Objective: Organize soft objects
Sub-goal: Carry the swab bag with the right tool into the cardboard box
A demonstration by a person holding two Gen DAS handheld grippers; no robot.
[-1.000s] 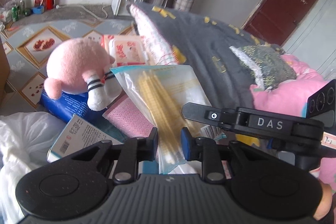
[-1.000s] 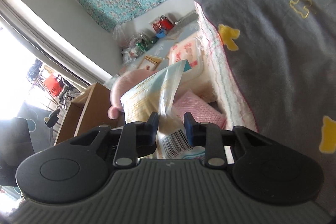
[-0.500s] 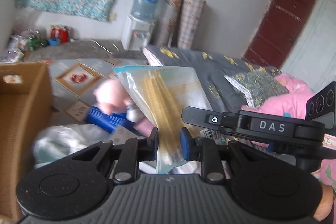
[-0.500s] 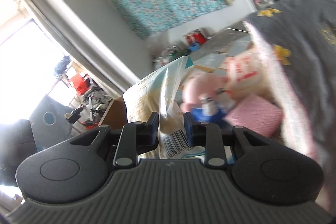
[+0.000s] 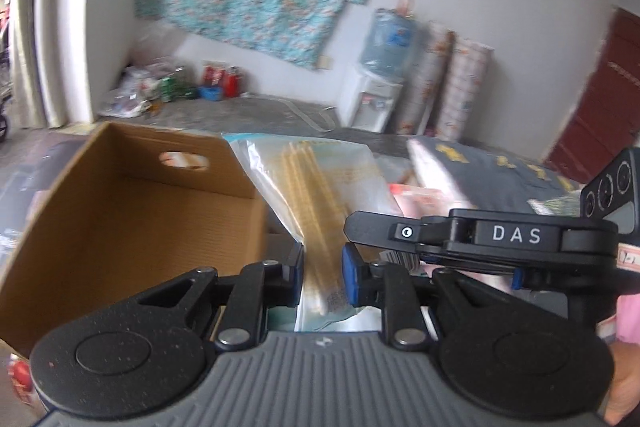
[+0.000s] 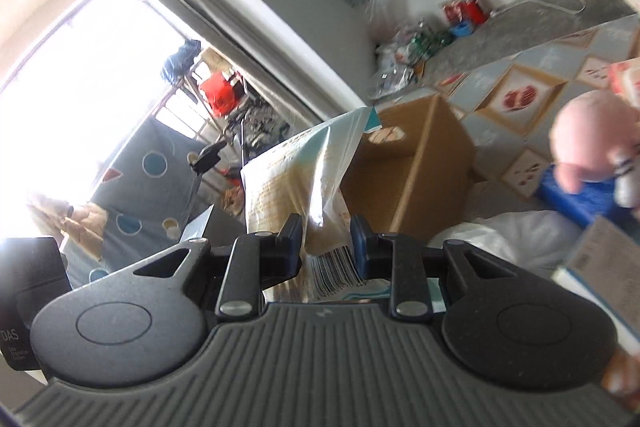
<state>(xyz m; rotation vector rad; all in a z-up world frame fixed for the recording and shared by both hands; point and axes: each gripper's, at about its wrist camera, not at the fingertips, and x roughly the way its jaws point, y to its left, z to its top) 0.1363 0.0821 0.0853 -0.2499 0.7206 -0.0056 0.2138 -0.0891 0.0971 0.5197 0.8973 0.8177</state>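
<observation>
Both the left gripper (image 5: 322, 279) and right gripper (image 6: 326, 243) pinch the plastic packet (image 5: 320, 187), held lengthwise ahead, with the open cardboard box (image 5: 120, 211) just left, nearest the left one

Two matching handheld grippers: left gripper (image 5: 322, 275) and right gripper (image 6: 326, 243). Grey ribbed housing at the base, flanked by two round black speckled discs. Black linkage arms fixed with silver screws (image 5: 233, 337), ending in jaws faced with blue pads (image 5: 349, 277). On the neighbouring unit's side, white "DAS" lettering (image 5: 516, 234) and a small round emblem.
</observation>
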